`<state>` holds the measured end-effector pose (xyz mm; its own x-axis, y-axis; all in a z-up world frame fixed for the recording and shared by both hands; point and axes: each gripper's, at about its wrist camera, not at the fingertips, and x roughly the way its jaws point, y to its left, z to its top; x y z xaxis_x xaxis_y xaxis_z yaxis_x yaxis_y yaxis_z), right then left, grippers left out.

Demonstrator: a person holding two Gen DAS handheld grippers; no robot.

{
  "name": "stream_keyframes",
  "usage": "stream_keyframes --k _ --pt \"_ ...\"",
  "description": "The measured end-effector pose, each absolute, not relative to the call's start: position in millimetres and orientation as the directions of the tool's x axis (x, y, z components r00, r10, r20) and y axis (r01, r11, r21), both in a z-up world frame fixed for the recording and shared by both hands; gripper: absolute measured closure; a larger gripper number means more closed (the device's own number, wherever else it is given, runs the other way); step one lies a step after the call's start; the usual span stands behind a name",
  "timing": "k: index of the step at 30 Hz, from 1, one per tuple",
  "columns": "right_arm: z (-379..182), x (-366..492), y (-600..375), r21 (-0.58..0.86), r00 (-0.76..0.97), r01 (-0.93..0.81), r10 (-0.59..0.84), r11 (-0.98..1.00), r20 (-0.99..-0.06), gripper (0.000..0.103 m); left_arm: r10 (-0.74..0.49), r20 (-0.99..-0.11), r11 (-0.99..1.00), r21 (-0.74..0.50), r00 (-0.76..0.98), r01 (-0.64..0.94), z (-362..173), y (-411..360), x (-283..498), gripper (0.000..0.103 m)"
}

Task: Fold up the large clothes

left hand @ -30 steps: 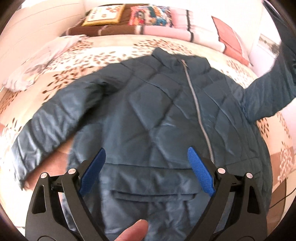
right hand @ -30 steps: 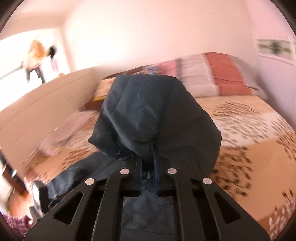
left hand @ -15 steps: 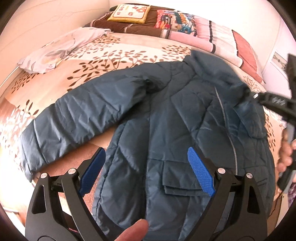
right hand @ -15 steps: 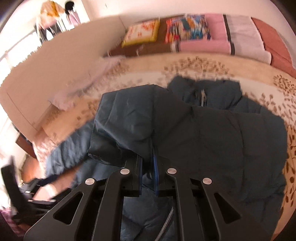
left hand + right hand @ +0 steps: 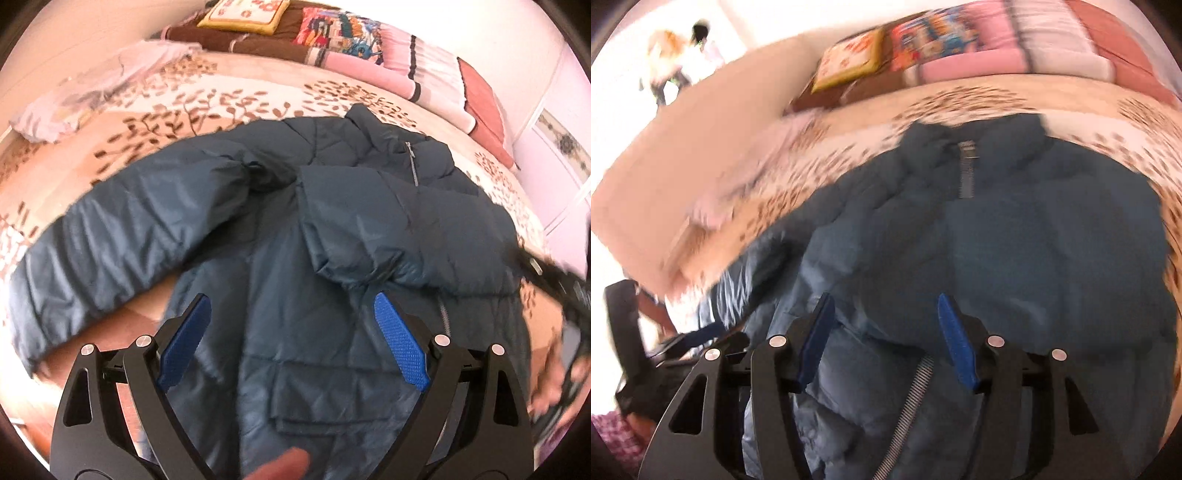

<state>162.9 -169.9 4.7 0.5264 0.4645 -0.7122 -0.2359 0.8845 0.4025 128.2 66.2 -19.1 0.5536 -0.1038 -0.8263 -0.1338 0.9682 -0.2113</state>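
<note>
Left gripper point(image 5: 291, 332): jaws spread wide, empty, above the jacket point(image 5: 295, 258). The jacket lies front-up on the bed point(image 5: 221, 99), collar toward the pillows point(image 5: 332, 29), one sleeve point(image 5: 362, 229) folded across its chest. Right gripper point(image 5: 882, 339): jaws opening, gripping nothing, fabric beneath.

jacket point(image 5: 1015, 240) blurred, hem cut off

Jacket point(image 5: 295, 295) on bed point(image 5: 240, 99) (pillows point(image 5: 424, 70) behind).
</note>
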Motion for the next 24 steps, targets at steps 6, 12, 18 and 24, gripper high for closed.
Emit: stream_keyframes --k 6,12,18,24 --pt "-14 125 -283 0.513 0.592 0.037 0.395 0.858 -0.702 0.050 -0.138 -0.849 0.952 -0.256 0.510 -0.168 -36 48 159 0.013" --pt "-37 117 -357 0.709 0.653 0.204 0.445 0.675 -0.612 0.050 -0.127 -0.878 0.944 -0.250 0.462 -0.216 -55 39 177 0.013" --pt "-54 149 -357 0.738 0.644 0.234 0.468 0.633 -0.606 0.052 -0.110 -0.894 0.943 -0.231 0.434 -0.239 -66 32 197 0.017" --pt "-60 146 -367 0.714 0.681 0.311 0.376 0.628 -0.628 0.068 -0.130 -0.893 0.959 -0.223 0.430 -0.174 -58 23 225 0.069"
